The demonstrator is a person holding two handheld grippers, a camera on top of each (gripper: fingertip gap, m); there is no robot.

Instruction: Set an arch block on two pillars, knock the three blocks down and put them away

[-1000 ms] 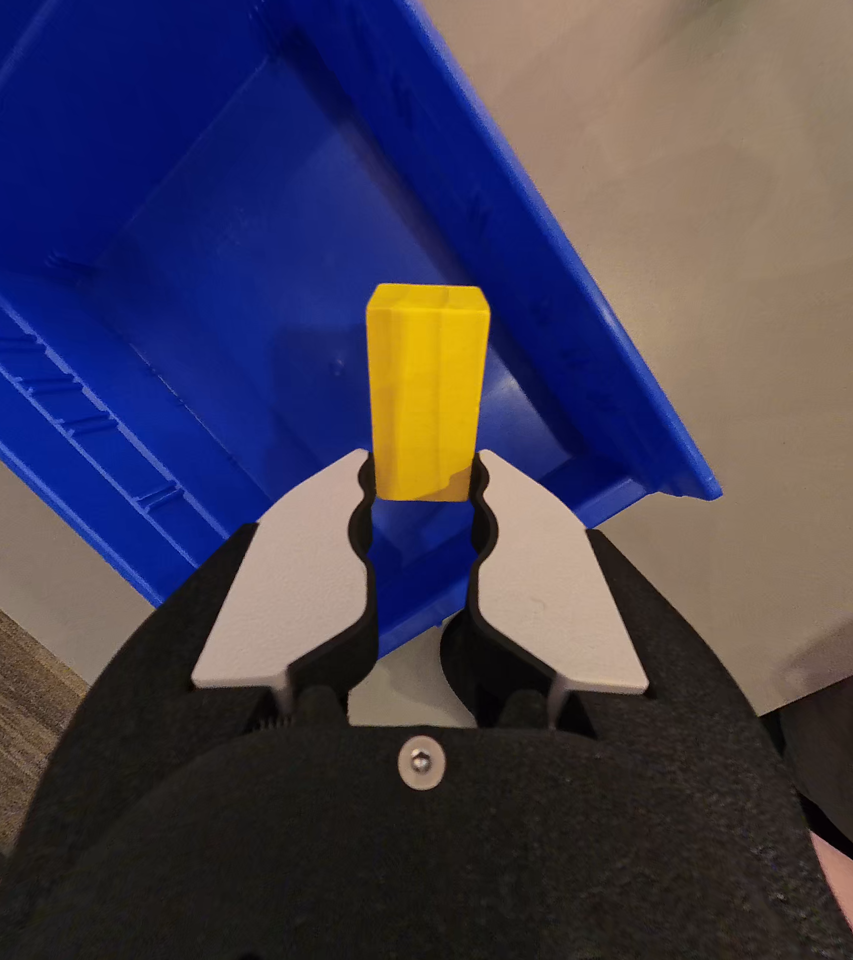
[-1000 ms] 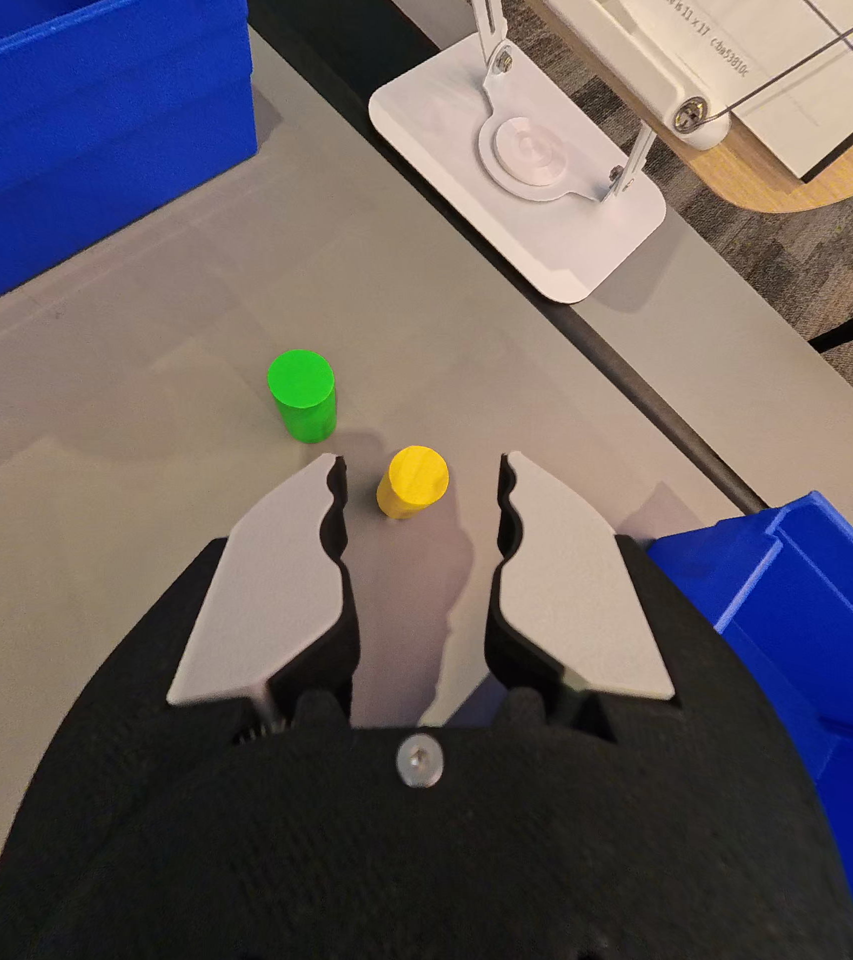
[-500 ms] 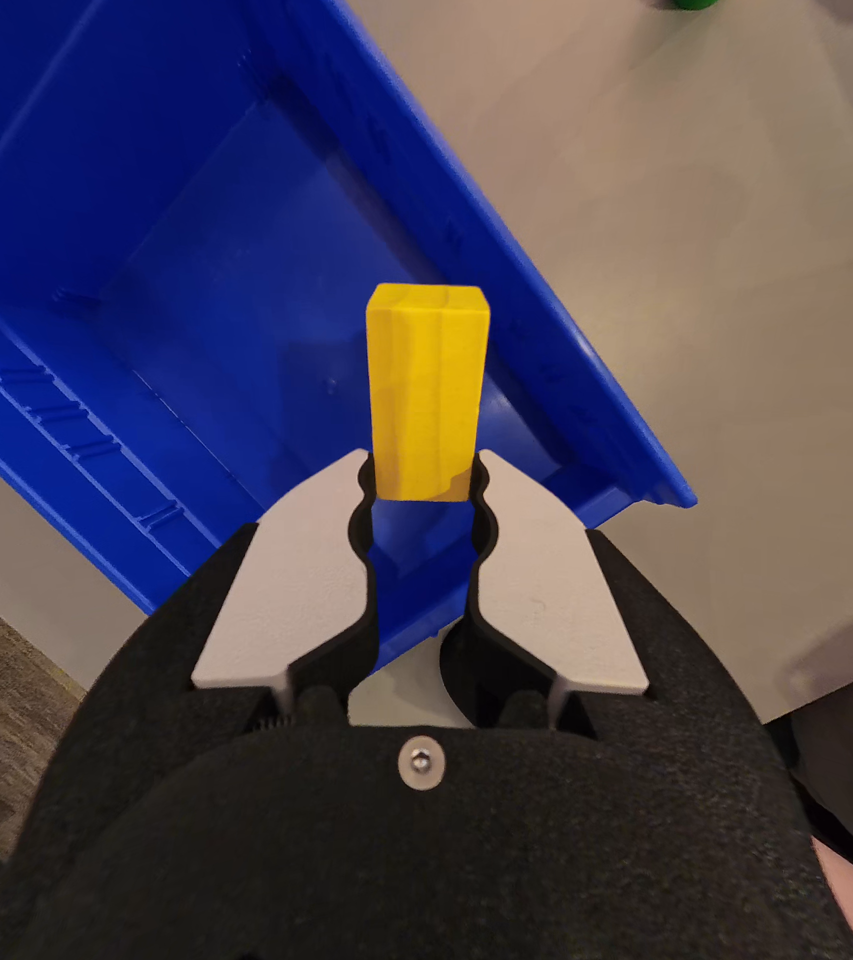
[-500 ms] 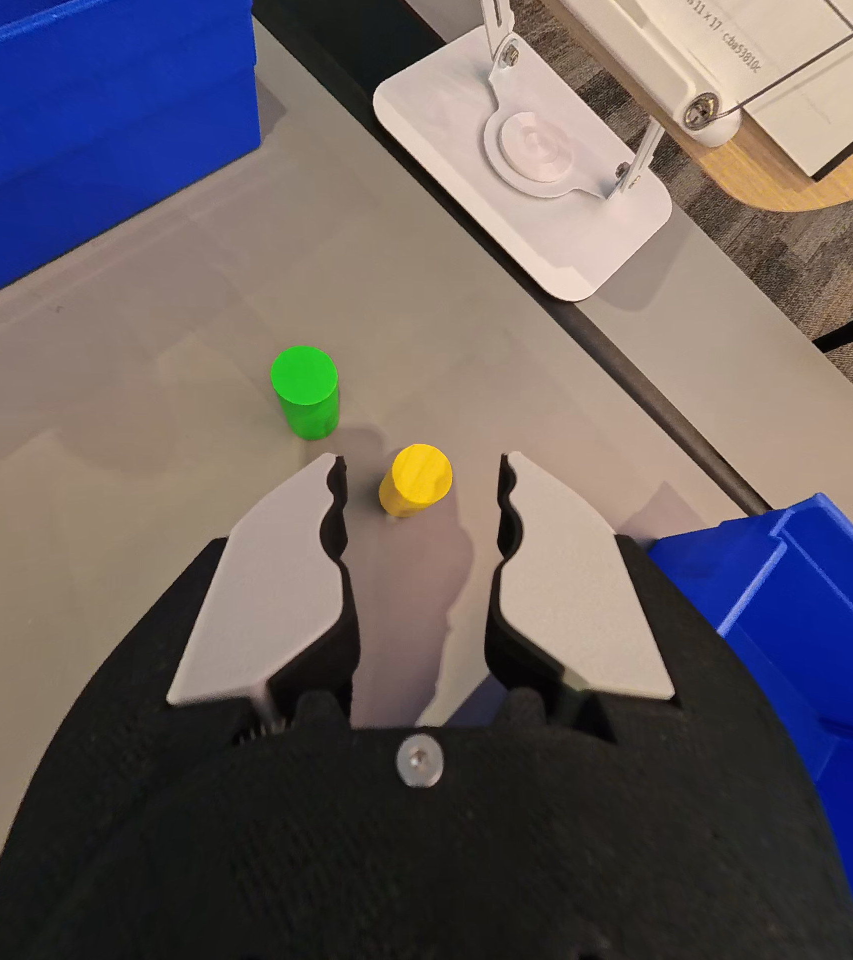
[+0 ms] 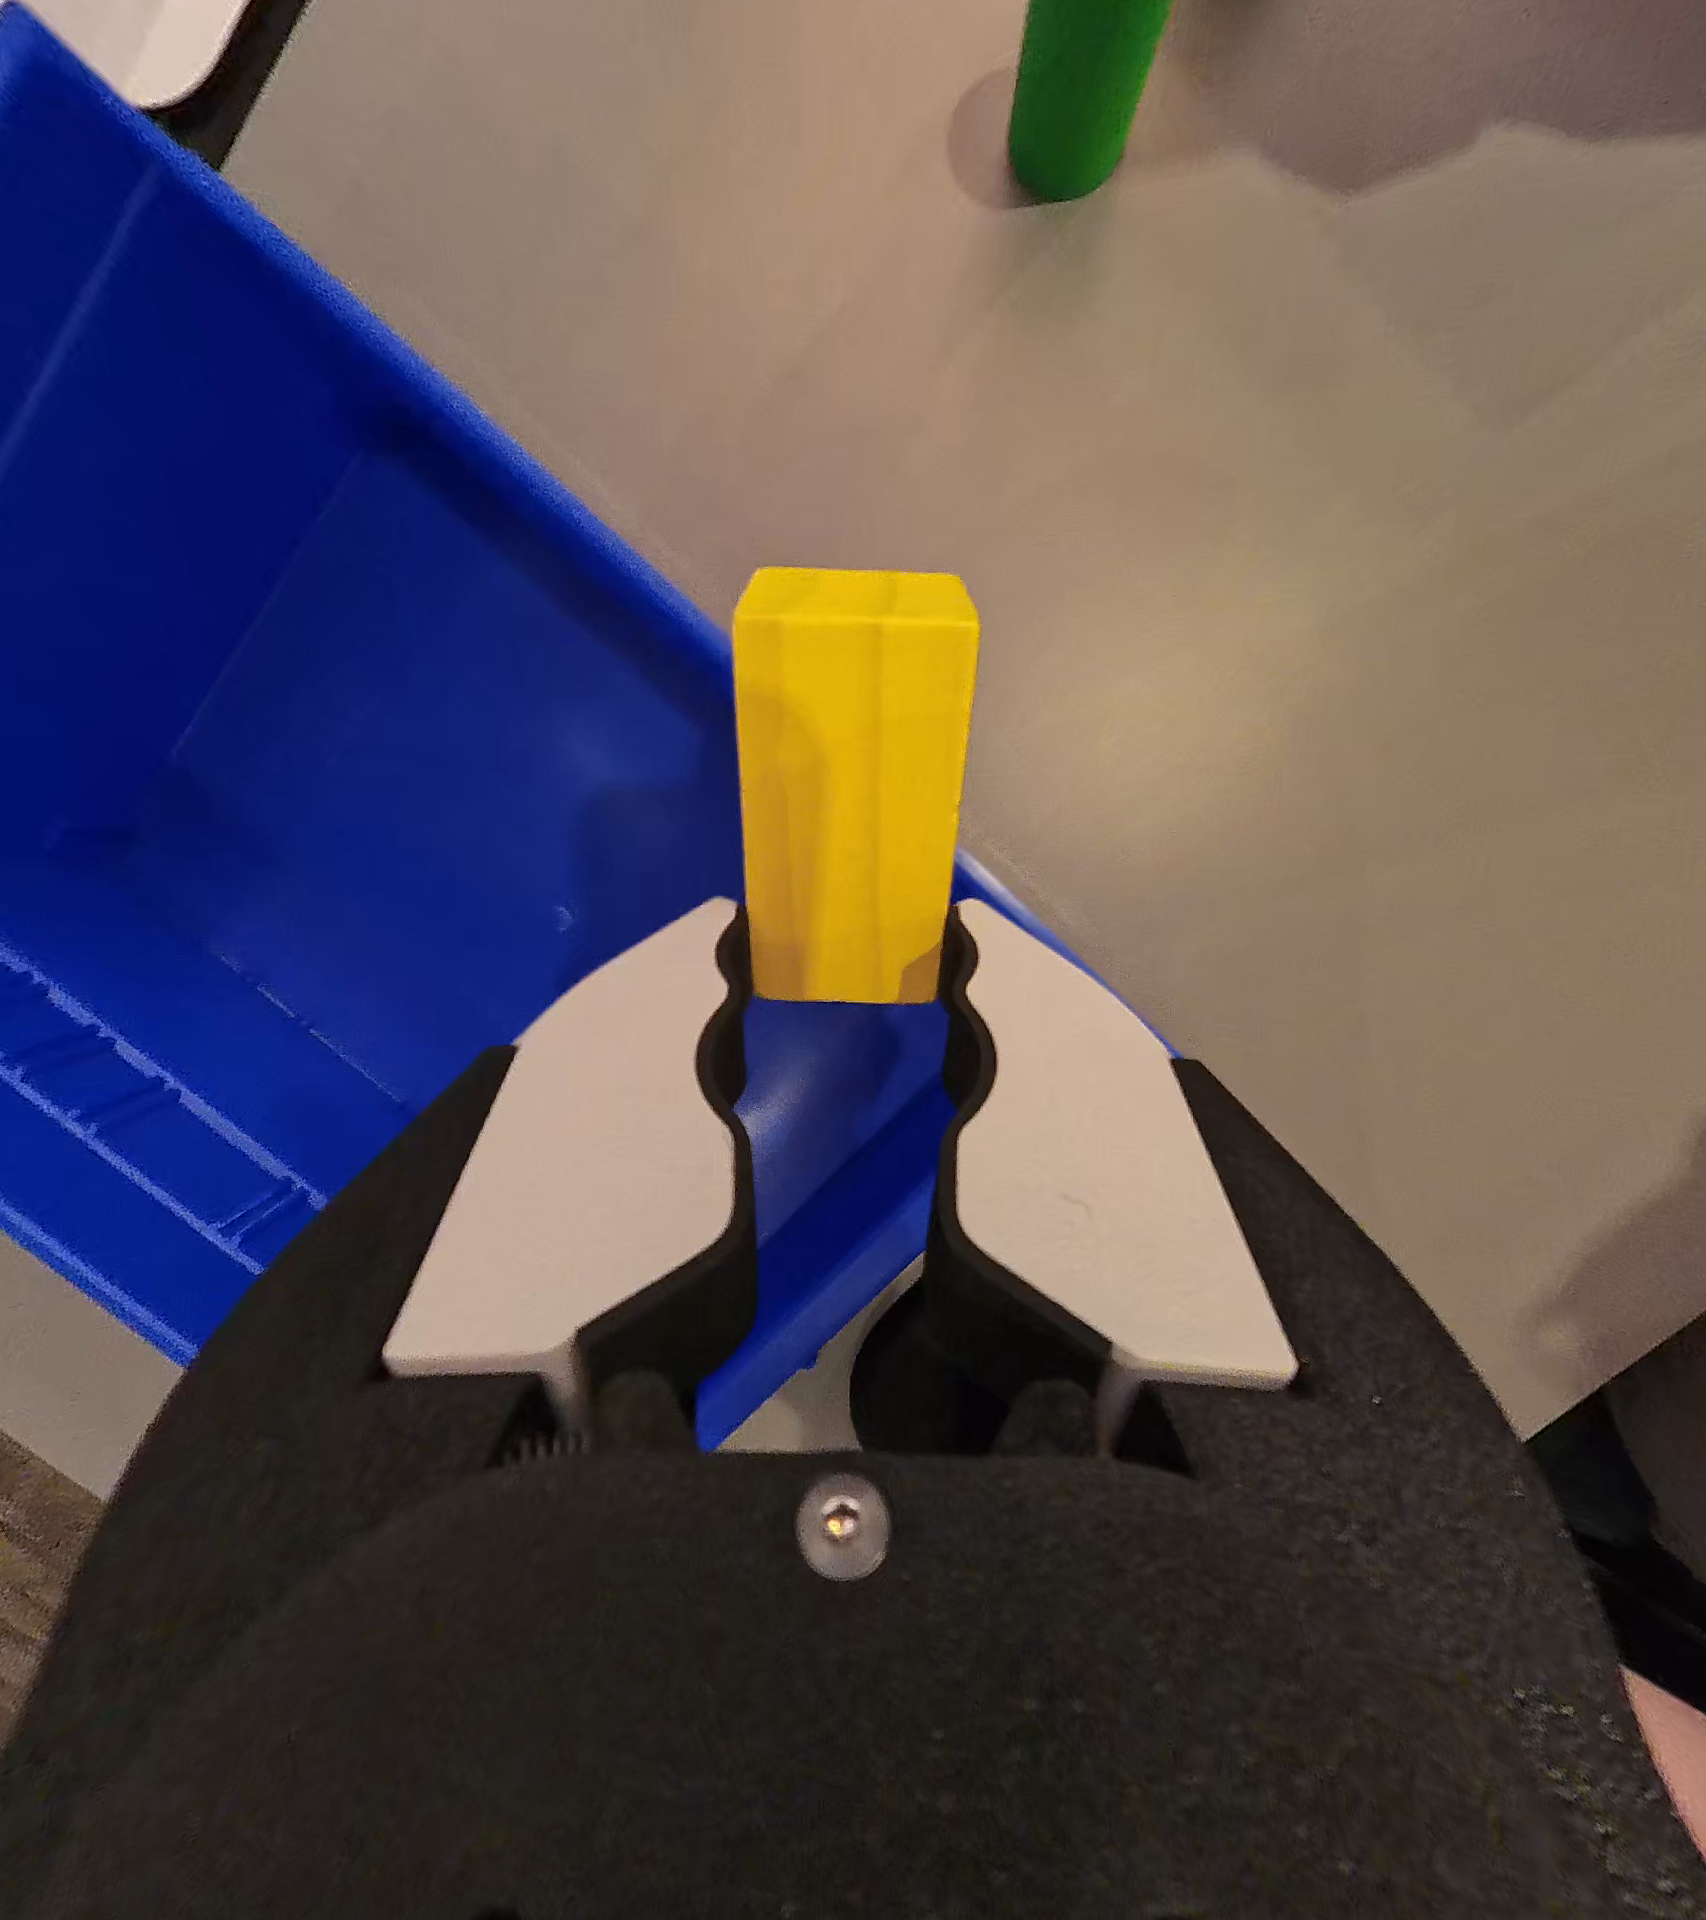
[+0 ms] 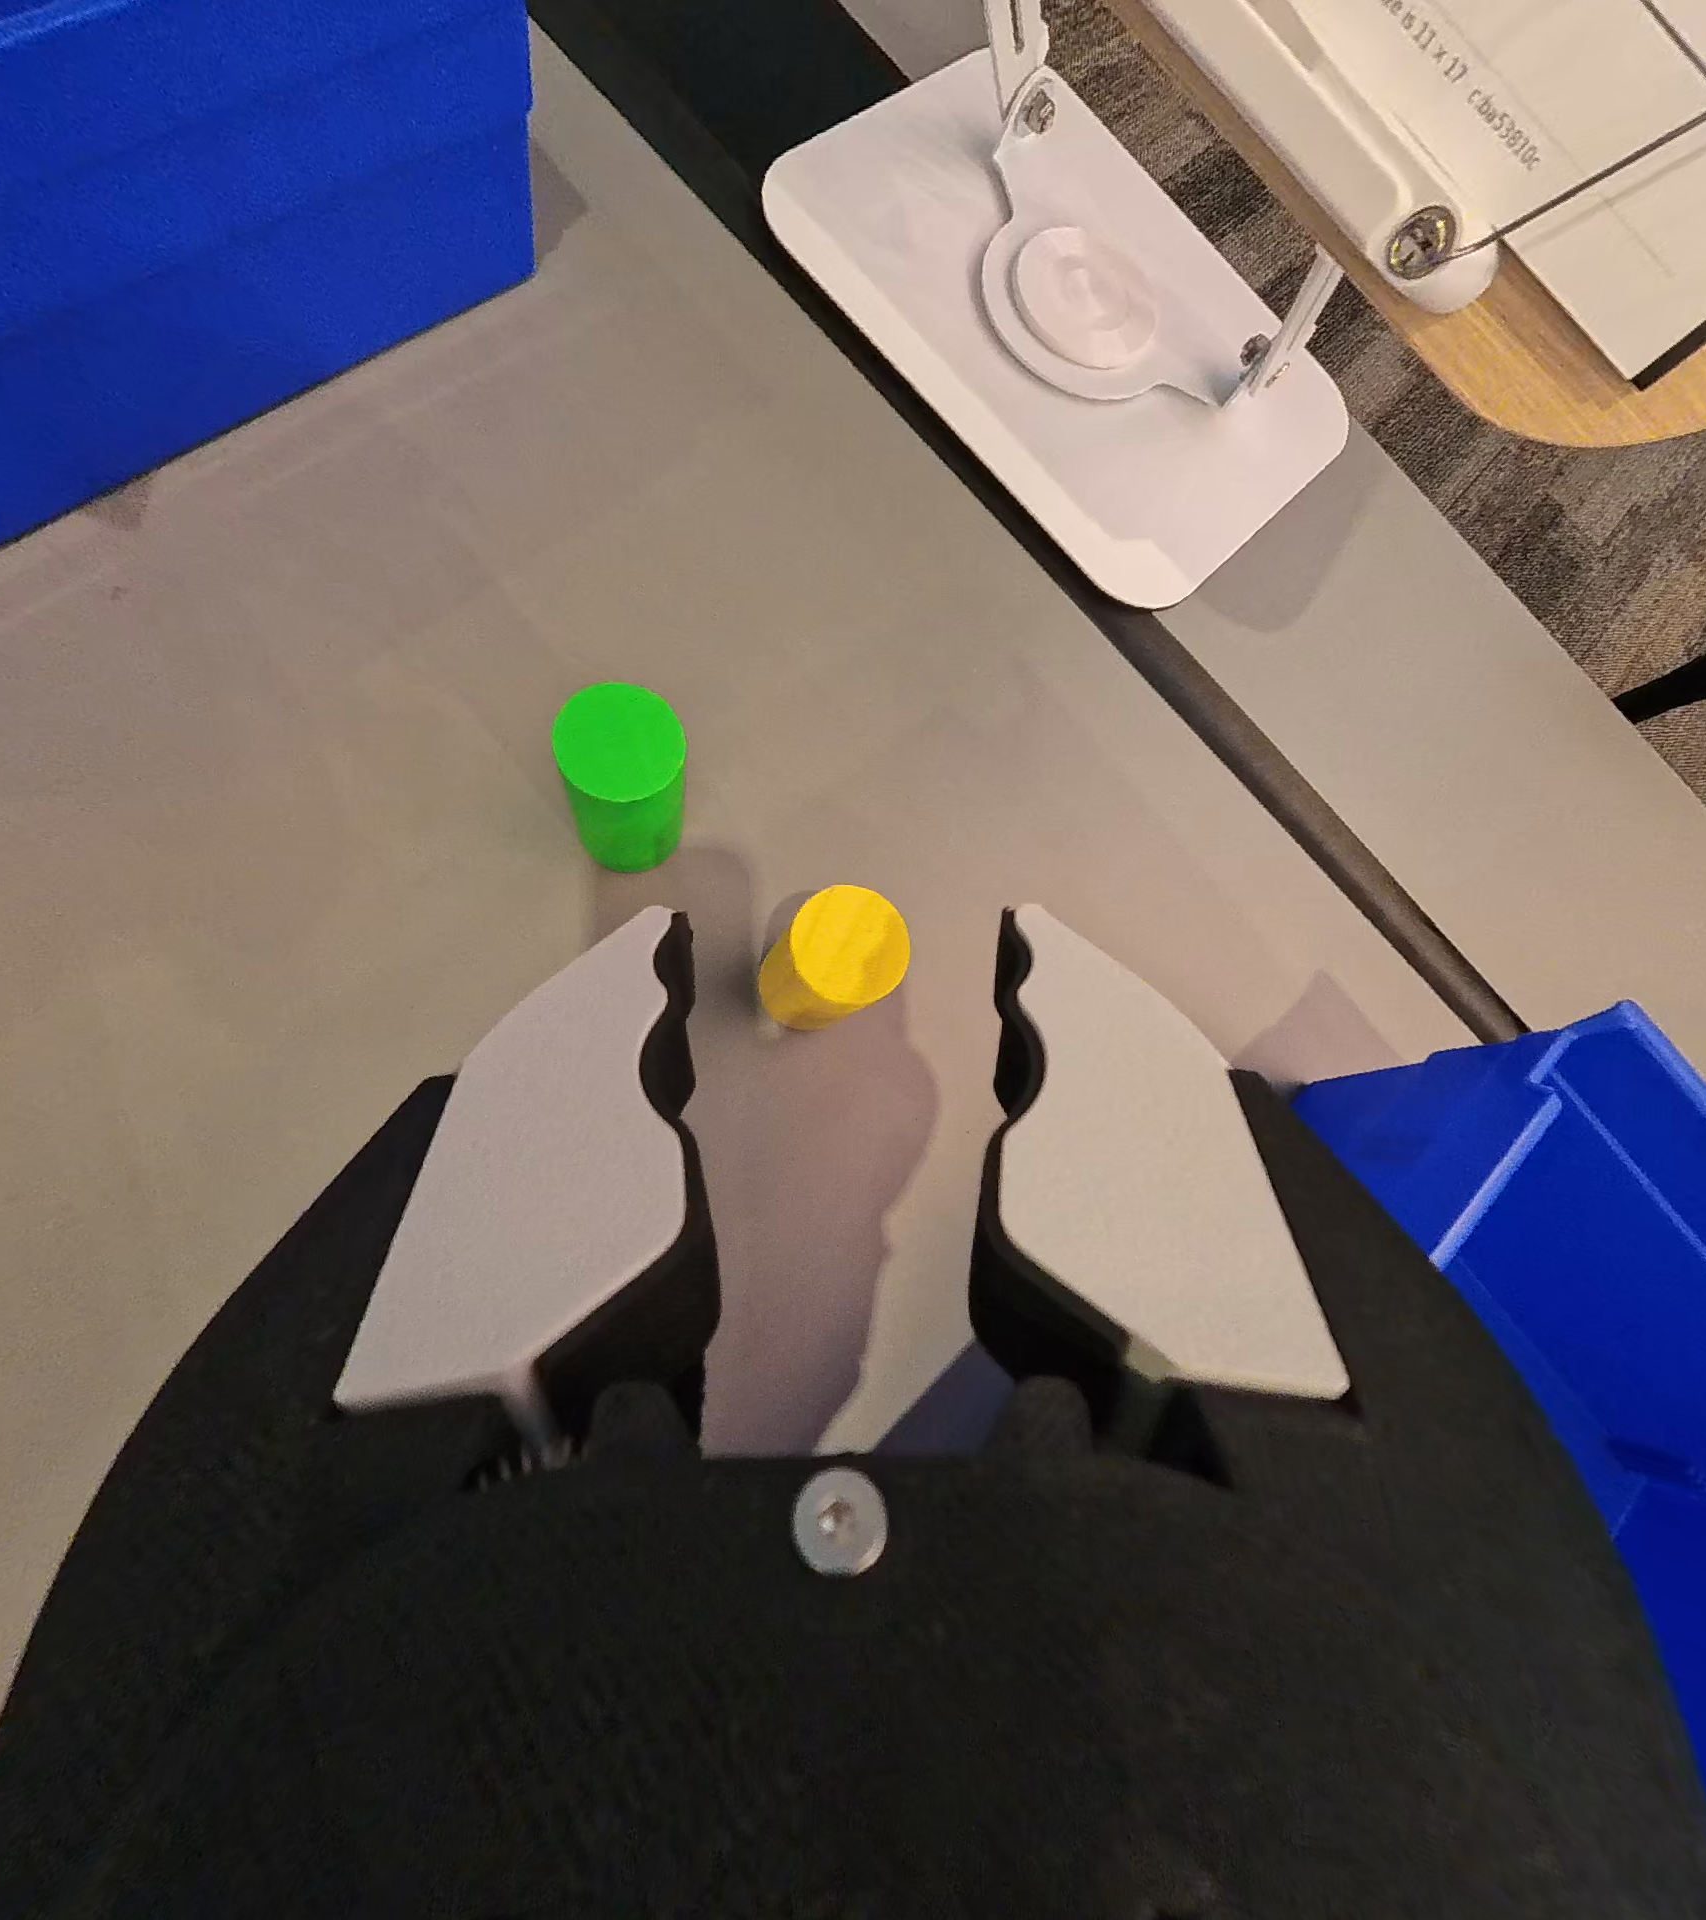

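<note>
Yellow arch block [image 5: 851, 790] sits clamped at its near end between the fingertips of my left gripper [image 5: 847, 935], sticking straight out ahead, held in the air over the near corner of a blue bin [image 5: 205, 675] whose inside looks bare where I can see it. Beyond it on the grey table [image 5: 1348, 623] I see the lower part of the green pillar [image 5: 1077, 94]. My right gripper [image 6: 844, 935] hangs above the table with its jaws spread wide and nothing between them. Just past its tips stands the yellow pillar [image 6: 836, 958], upright, and the green pillar [image 6: 620, 774] stands near it to the left, the 2 apart. A second blue bin [image 6: 1607, 1247] lies at my right, another [image 6: 184, 260] at far left. A white stand [image 6: 1057, 343] rests on the neighbouring table; the white board [image 6: 1514, 135] above it carries small printed writing.
</note>
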